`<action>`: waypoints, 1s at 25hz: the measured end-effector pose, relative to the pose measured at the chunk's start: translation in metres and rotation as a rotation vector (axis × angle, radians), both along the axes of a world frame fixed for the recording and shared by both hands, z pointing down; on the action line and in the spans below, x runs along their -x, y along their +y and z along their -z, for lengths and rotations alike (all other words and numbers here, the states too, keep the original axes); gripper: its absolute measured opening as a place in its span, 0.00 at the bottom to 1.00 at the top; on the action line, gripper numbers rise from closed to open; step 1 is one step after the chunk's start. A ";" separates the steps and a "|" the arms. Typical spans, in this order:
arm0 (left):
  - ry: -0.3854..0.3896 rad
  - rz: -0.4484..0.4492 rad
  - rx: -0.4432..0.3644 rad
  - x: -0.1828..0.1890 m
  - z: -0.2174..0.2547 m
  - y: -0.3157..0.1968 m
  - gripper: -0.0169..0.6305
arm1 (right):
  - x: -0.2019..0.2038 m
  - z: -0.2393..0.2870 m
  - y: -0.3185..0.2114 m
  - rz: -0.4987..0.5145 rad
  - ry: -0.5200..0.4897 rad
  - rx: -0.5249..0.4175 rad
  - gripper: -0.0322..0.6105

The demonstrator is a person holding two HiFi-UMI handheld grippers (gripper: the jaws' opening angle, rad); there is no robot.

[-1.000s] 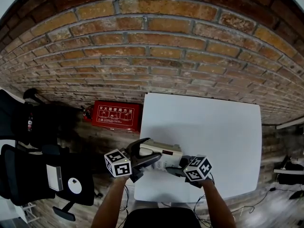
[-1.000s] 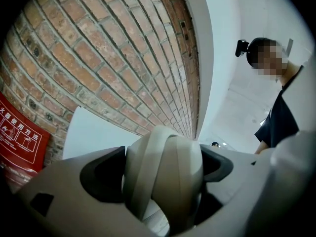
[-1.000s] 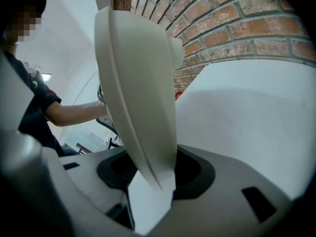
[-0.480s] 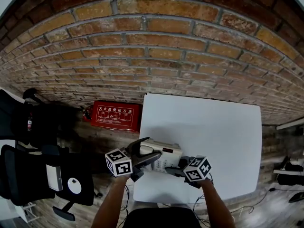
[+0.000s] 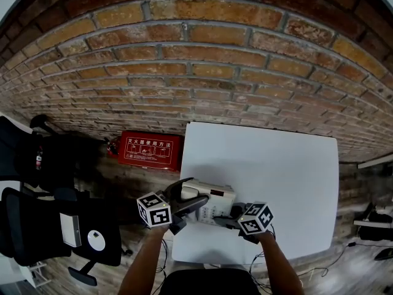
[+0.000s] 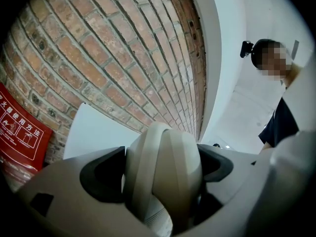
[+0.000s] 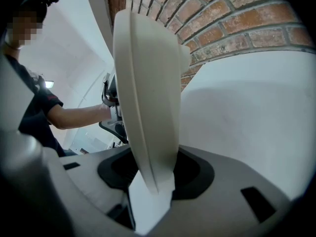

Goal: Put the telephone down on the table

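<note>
A cream telephone (image 5: 209, 200) is over the near left part of the white table (image 5: 276, 165); whether it rests on the tabletop I cannot tell. My left gripper (image 5: 199, 191) comes in from the left and is shut on the rounded end of its handset (image 6: 165, 172). From the right, my right gripper (image 5: 228, 216) is shut on the thin edge of the telephone's body (image 7: 145, 98), which stands upright between the jaws in the right gripper view. The table's surface (image 7: 247, 107) spreads beyond it.
A brick wall (image 5: 196, 60) runs behind the table. A red box (image 5: 149, 150) sits on the floor by the table's left side. Black office chairs (image 5: 55, 226) stand further left. A person (image 7: 29, 98) shows in the gripper views.
</note>
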State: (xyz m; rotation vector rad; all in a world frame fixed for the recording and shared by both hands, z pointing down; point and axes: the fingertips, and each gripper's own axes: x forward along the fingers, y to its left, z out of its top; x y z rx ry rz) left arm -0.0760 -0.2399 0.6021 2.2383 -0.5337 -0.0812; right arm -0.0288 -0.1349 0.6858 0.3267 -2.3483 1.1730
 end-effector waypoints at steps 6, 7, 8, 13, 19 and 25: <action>-0.007 0.001 -0.003 -0.001 -0.003 -0.002 0.72 | 0.000 -0.002 -0.002 0.001 -0.011 0.009 0.34; -0.005 -0.001 -0.005 -0.001 -0.003 -0.001 0.72 | -0.001 -0.002 -0.002 0.000 -0.012 0.011 0.34; -0.002 -0.004 -0.006 -0.002 -0.003 -0.001 0.72 | -0.001 -0.002 -0.002 -0.001 -0.014 0.012 0.34; 0.005 -0.026 -0.005 -0.003 -0.003 0.000 0.72 | -0.001 -0.002 -0.002 -0.011 -0.024 0.023 0.34; -0.032 -0.050 -0.021 -0.004 -0.007 0.000 0.72 | -0.002 -0.005 -0.003 -0.022 -0.038 0.037 0.34; -0.108 -0.088 -0.059 0.001 -0.009 0.004 0.72 | -0.002 -0.006 -0.006 -0.039 -0.054 0.056 0.34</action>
